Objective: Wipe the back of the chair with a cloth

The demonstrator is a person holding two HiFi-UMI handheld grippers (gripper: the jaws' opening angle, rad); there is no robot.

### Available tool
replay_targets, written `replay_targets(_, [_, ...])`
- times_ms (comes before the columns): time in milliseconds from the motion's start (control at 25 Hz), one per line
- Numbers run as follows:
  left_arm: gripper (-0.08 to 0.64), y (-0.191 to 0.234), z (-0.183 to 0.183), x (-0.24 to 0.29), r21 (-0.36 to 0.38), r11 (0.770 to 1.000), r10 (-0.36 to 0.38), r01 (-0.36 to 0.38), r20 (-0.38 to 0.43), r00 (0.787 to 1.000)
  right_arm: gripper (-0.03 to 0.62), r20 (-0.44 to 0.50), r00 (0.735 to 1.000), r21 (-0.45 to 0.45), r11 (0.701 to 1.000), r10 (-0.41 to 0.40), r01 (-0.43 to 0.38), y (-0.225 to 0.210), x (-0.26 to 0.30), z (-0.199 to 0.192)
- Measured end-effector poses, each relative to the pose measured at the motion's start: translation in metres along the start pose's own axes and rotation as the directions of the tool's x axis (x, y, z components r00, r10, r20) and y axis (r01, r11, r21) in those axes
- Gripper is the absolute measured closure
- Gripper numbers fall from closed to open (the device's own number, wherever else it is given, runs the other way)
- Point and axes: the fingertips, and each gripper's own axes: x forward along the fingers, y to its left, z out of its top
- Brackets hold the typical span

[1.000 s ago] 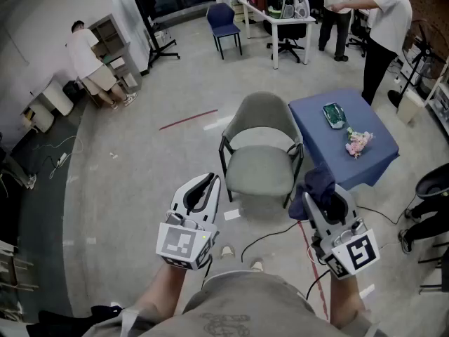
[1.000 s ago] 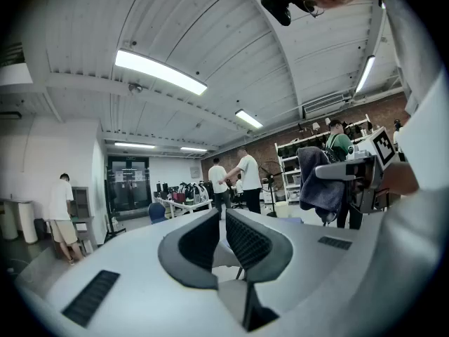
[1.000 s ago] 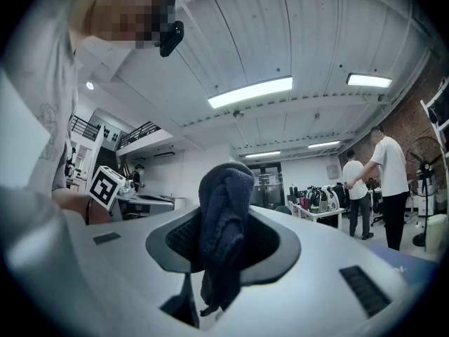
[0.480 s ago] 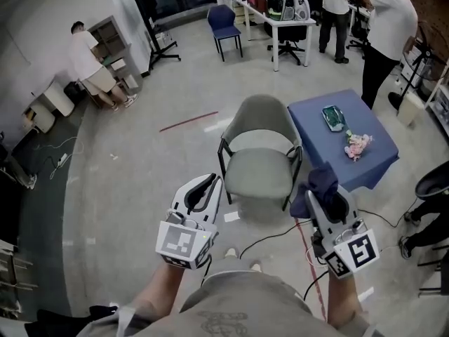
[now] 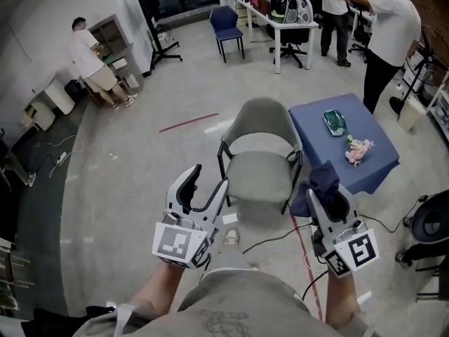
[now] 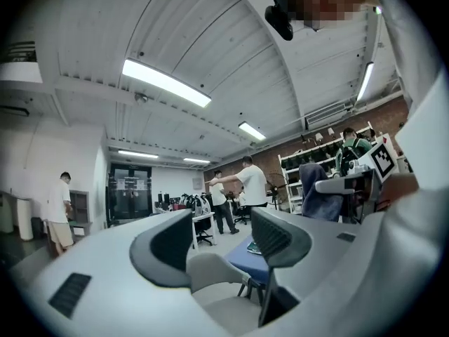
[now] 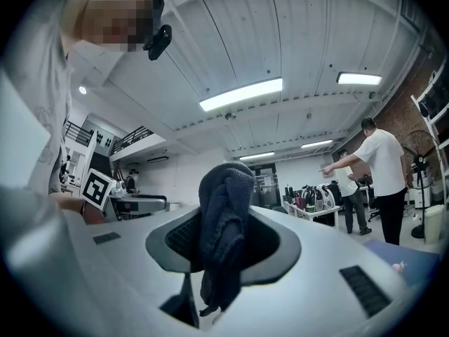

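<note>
A grey-green armchair (image 5: 261, 167) on black legs stands on the floor ahead of me, its seat facing me and its curved back (image 5: 261, 112) on the far side. My left gripper (image 5: 208, 180) is short of the chair's left front corner. Its jaws are opening with nothing between them; in the left gripper view the chair (image 6: 210, 276) shows through the gap of the left gripper (image 6: 221, 239). My right gripper (image 5: 324, 188) is beside the chair's right arm, shut on a bunched dark blue cloth (image 5: 320, 180). The cloth (image 7: 224, 202) hangs out of the right gripper (image 7: 224, 239).
A low table with a blue cover (image 5: 316, 135) stands right of the chair, bearing a green object (image 5: 334, 118) and pink flowers (image 5: 358, 146). Cables (image 5: 270, 239) cross the floor in front. A black office chair (image 5: 429, 223) is at far right. People (image 5: 386, 27) stand behind.
My left gripper's jaws were shut and now stand apart. The right gripper with the cloth has barely shifted. A person at the back has stretched an arm out.
</note>
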Motion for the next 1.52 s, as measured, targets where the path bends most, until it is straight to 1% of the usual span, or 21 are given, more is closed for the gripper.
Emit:
replay_targets(40, [0.273, 0.004, 0.000, 0.001, 0.002, 1.000, 0.014, -0.014, 0.005, 1.000, 0.443, 0.000, 1.000, -0.001, 1.000, 0.000, 0.000, -0.001, 0.002, -0.001])
replay_targets(120, [0.273, 0.010, -0.004, 0.006, 0.000, 1.000, 0.025, -0.025, 0.003, 1.000, 0.443, 0.002, 1.000, -0.004, 1.000, 0.000, 0.000, -0.004, 0.007, -0.005])
replay_targets(440, [0.273, 0.037, -0.031, 0.040, -0.010, 1.000, 0.016, -0.016, -0.021, 1.000, 0.443, -0.015, 1.000, -0.016, 1.000, -0.012, 0.012, -0.027, 0.046, -0.027])
replay_targets(600, [0.275, 0.060, -0.046, 0.067, -0.026, 1.000, -0.001, 0.000, -0.052, 0.999, 0.443, -0.039, 0.999, -0.019, 1.000, -0.026, 0.025, -0.045, 0.081, -0.038])
replay_targets(720, [0.273, 0.078, -0.062, 0.094, -0.025, 0.999, -0.023, 0.020, -0.102, 0.995, 0.443, -0.065, 0.997, -0.020, 0.999, -0.043, 0.042, -0.064, 0.112, -0.049])
replay_targets(880, [0.275, 0.103, -0.090, 0.131, -0.029, 0.998, -0.056, 0.052, -0.171, 0.984, 0.443, -0.105, 0.992, -0.013, 0.998, -0.065, 0.064, -0.088, 0.156, -0.070])
replay_targets(1080, [0.275, 0.143, -0.123, 0.180, -0.064, 0.995, -0.091, 0.078, -0.238, 0.967, 0.443, -0.182, 0.980, 0.010, 0.997, -0.079, 0.082, -0.115, 0.221, -0.101])
replay_targets(1280, [0.275, 0.176, -0.163, 0.237, -0.080, 0.988, -0.147, 0.129, -0.306, 0.941, 0.443, -0.245, 0.965, 0.022, 0.995, -0.093, 0.102, -0.147, 0.291, -0.137])
replay_targets(1520, [0.275, 0.208, -0.205, 0.291, -0.099, 0.974, -0.224, 0.201, -0.361, 0.905, 0.442, -0.303, 0.946, 0.003, 0.992, -0.117, 0.124, -0.177, 0.363, -0.177])
